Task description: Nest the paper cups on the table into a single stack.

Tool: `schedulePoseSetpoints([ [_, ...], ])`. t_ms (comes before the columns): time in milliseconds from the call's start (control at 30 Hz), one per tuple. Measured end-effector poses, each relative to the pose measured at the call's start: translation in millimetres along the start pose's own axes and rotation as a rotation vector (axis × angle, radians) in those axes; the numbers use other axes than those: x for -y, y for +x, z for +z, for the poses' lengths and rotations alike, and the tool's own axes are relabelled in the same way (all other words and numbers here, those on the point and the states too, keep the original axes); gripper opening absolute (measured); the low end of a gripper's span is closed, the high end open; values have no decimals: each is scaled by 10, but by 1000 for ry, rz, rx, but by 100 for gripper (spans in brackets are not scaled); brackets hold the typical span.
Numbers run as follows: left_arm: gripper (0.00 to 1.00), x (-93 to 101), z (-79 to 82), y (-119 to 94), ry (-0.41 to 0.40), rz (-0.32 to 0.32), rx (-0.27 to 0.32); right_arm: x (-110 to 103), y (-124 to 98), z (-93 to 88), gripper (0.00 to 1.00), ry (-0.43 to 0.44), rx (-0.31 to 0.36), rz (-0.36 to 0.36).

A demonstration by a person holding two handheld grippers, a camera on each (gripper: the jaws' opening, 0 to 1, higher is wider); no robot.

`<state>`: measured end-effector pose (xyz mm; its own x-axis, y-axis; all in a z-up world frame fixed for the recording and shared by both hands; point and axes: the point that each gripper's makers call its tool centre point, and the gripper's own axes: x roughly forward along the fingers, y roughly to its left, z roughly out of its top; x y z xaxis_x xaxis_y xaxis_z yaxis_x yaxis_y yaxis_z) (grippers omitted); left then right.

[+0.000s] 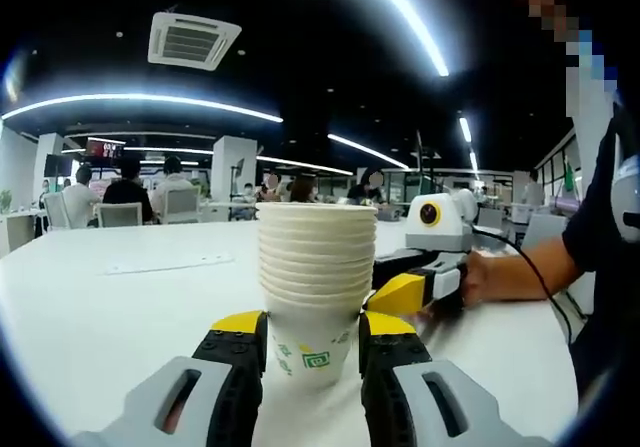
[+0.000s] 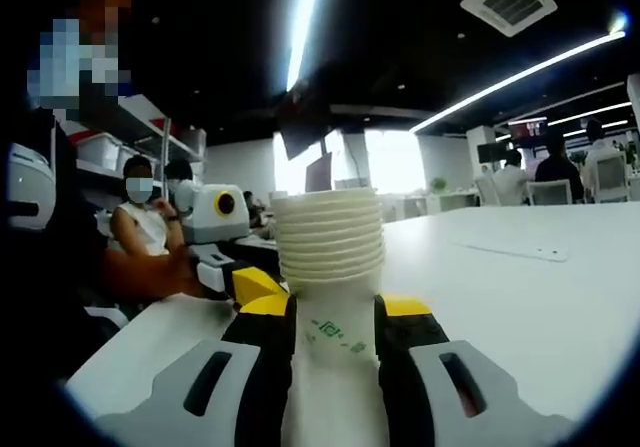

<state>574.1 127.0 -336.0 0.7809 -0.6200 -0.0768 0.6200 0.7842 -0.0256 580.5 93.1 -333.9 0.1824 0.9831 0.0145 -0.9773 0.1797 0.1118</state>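
Observation:
A stack of several nested white paper cups (image 1: 316, 257) stands upright on the white table (image 1: 120, 307); the bottom cup carries a green logo. My left gripper (image 1: 313, 342) is shut on that bottom cup, one jaw on each side. The right gripper (image 1: 415, 292) comes in from the right, its yellow tip against the stack's lower right side. In the right gripper view the same stack (image 2: 330, 242) rises between the jaws of my right gripper (image 2: 335, 327), which press on the bottom cup. The left gripper (image 2: 250, 285) shows just left of and behind the stack.
A flat white sheet (image 1: 165, 263) lies on the table to the left of the stack, seen too as a sheet (image 2: 520, 251). A person's hand (image 1: 490, 277) holds the right gripper. People sit at desks along the far side of the room.

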Motion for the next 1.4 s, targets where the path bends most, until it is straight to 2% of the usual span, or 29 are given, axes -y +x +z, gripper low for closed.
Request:
schedulePoseSetpoints([
  [600,38,5,5,28,2,-1,4,-28,-35,1,33,-9,11,-7],
  [1400,38,-11,140,28,33,-4,11,-51,-33,129,33,-19,31,-19],
])
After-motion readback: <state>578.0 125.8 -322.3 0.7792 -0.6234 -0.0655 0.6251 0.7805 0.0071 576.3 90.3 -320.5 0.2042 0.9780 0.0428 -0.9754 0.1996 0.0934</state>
